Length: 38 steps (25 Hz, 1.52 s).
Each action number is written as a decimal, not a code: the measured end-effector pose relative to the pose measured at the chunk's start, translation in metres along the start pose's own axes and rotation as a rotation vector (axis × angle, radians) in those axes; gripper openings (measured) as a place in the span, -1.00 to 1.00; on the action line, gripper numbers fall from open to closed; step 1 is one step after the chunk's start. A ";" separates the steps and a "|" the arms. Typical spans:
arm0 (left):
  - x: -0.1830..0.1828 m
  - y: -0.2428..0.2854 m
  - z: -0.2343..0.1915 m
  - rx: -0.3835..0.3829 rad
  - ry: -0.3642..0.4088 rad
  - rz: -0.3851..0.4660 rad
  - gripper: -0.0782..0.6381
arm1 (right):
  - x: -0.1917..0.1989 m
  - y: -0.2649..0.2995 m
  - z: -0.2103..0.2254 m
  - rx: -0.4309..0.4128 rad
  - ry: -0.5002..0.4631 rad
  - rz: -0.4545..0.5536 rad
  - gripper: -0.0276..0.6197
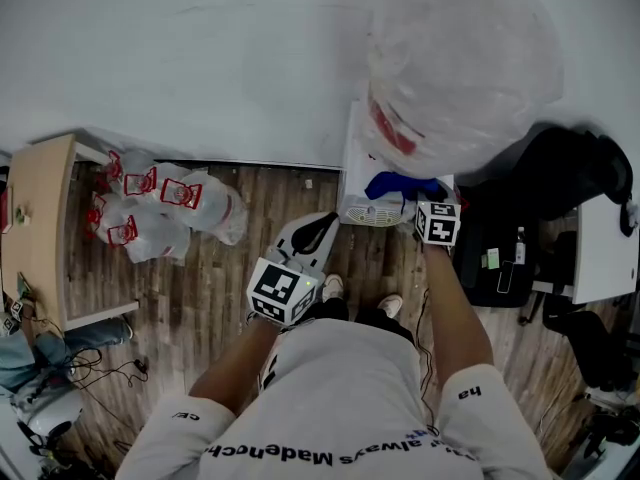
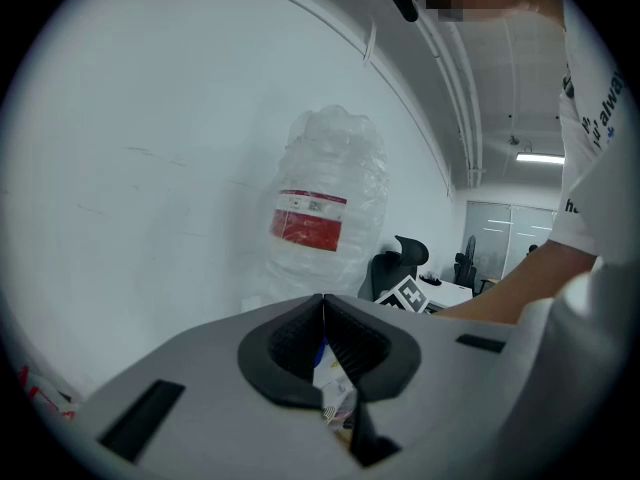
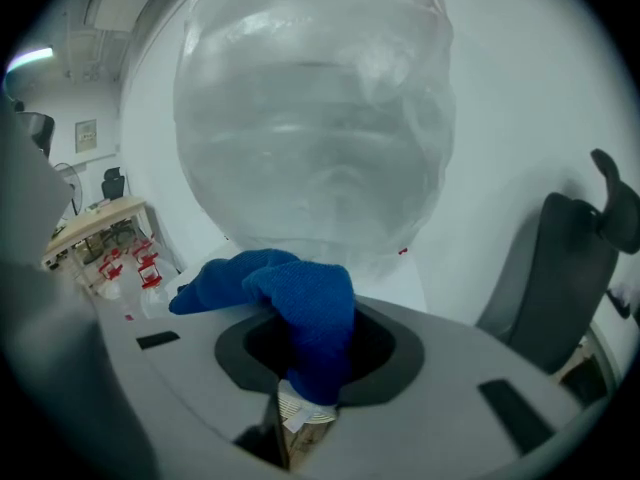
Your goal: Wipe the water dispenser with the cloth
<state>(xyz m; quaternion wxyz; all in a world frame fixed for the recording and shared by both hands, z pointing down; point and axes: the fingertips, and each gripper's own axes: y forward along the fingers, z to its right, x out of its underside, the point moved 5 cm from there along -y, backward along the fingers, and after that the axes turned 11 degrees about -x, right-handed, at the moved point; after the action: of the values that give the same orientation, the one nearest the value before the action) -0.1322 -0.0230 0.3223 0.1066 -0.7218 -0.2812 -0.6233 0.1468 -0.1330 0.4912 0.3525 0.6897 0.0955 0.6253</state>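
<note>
The white water dispenser (image 1: 362,180) stands against the wall, topped by a big bottle wrapped in clear plastic (image 1: 455,68). My right gripper (image 1: 418,206) is shut on a blue cloth (image 1: 398,185), held against the dispenser's upper front just under the bottle. In the right gripper view the blue cloth (image 3: 300,308) bulges out from between the jaws, with the bottle (image 3: 315,118) right ahead. My left gripper (image 1: 322,230) hangs shut and empty, left of the dispenser and clear of it. The left gripper view shows the wrapped bottle (image 2: 325,218) with its red label.
Plastic bags with red print (image 1: 160,208) lie on the wood floor by the wall, left of the dispenser. A wooden desk (image 1: 38,228) stands at far left. A black office chair (image 1: 580,183) and a white table (image 1: 608,248) are at right.
</note>
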 end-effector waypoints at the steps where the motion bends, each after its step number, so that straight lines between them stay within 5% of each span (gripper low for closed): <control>1: 0.000 0.000 0.000 -0.002 0.000 -0.002 -0.72 | -0.001 0.003 0.002 -0.002 -0.010 -0.011 -0.60; 11: 0.003 0.003 0.003 -0.010 -0.005 -0.013 -0.72 | 0.001 0.016 0.004 -0.039 -0.157 -0.091 -0.60; 38: -0.002 0.017 0.066 -0.025 0.020 -0.003 -0.73 | 0.037 -0.021 -0.013 -0.175 -0.147 -0.063 -0.61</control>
<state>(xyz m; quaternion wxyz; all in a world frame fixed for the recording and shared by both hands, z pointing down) -0.0679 -0.0047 0.3104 0.0994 -0.7164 -0.2737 -0.6341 0.1482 -0.0914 0.5072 0.4372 0.6968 0.0361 0.5675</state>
